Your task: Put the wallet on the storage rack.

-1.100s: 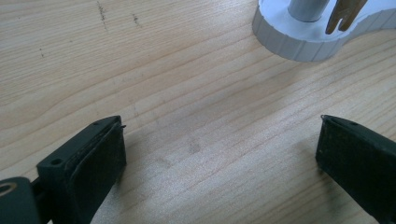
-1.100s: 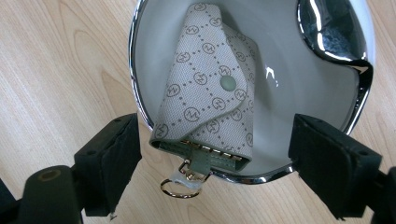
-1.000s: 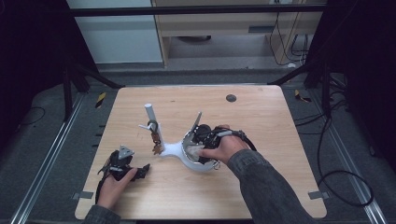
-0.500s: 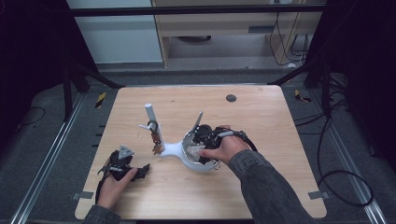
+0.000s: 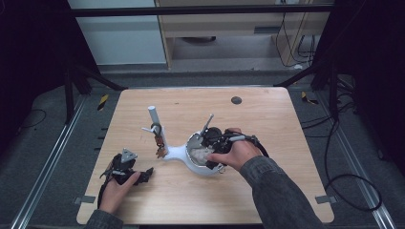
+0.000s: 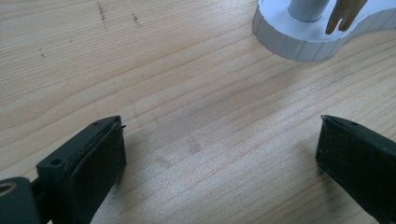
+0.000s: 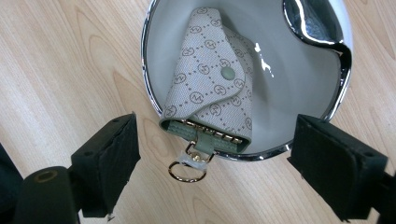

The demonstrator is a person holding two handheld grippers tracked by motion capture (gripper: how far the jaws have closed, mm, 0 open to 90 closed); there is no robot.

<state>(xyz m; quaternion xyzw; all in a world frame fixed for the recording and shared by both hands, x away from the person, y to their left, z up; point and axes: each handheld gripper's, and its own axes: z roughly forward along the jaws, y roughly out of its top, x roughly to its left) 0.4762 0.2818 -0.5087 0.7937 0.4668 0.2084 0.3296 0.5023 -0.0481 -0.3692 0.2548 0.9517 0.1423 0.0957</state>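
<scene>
High view: worktop [image 5: 267,191] evenly lit from above, surroundings drop to near black, image soft and a bit grainy. Left tool view: sharp wood grain, soft shadows under both jaws, near jaw edges slightly blurred. Right tool view: bright and crisp, glare streaks on the chrome rim of the white bowl [image 7: 299,88], soft reflection inside, faint shadow under the key pouch [image 7: 210,88].

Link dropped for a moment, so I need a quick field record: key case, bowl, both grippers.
key case: patterned grey pouch, snap flap shut, lying in the bowl, its ring end hanging over the rim
bowl: white with a chrome rim, part of the white stand
right gripper: jaws just opened, apart above the case, pads touching nothing
left gripper: open over bare table
</scene>
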